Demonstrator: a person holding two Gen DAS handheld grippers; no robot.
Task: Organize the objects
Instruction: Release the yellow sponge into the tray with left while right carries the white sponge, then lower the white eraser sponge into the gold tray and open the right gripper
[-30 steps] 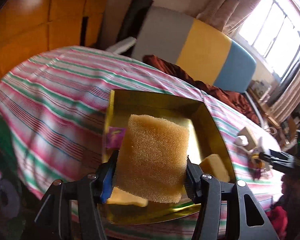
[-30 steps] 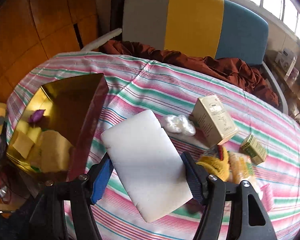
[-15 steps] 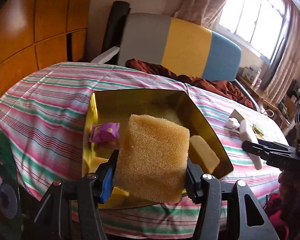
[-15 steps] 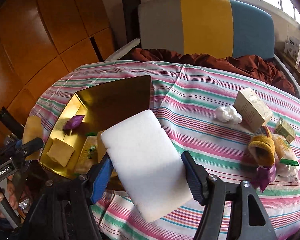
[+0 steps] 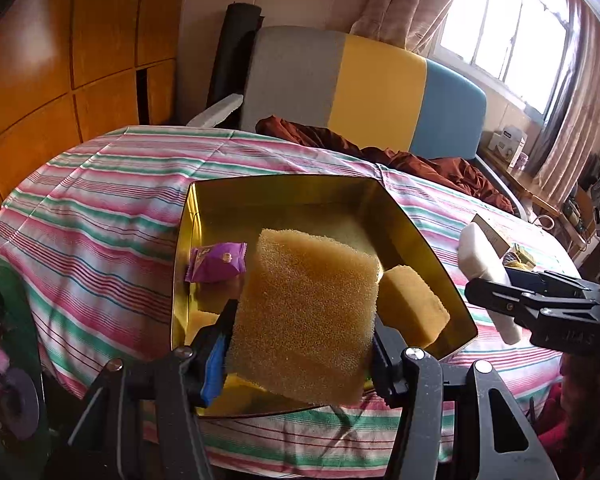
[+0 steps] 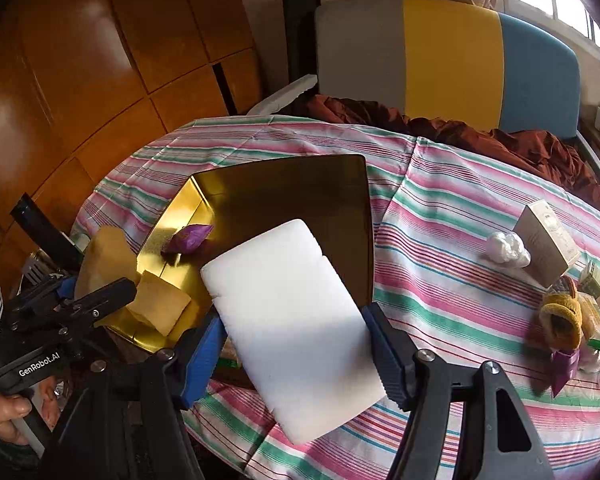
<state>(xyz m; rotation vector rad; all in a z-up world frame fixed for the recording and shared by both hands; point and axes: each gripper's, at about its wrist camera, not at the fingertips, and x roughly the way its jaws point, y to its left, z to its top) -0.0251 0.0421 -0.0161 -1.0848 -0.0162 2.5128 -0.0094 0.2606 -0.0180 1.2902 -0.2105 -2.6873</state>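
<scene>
1. Left tool (image 5: 300, 344) clenched on tan porous sponge block (image 5: 306, 316), lower centre, over gold metal tin (image 5: 420, 240).
2. Right tool (image 6: 292, 344) clenched on white foam slab (image 6: 292, 320), centre frame, over the tin's right edge.

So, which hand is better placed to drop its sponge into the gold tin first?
Left, probably. The left gripper holds the yellow sponge directly over the gold tin. The right gripper holds the white sponge mostly over the tin's near edge.

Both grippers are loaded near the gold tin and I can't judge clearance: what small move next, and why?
Probably lower the left gripper and release its yellow sponge into the gold tin: it hangs over the tin's near end, while the right gripper holds its white foam block alongside.
</scene>
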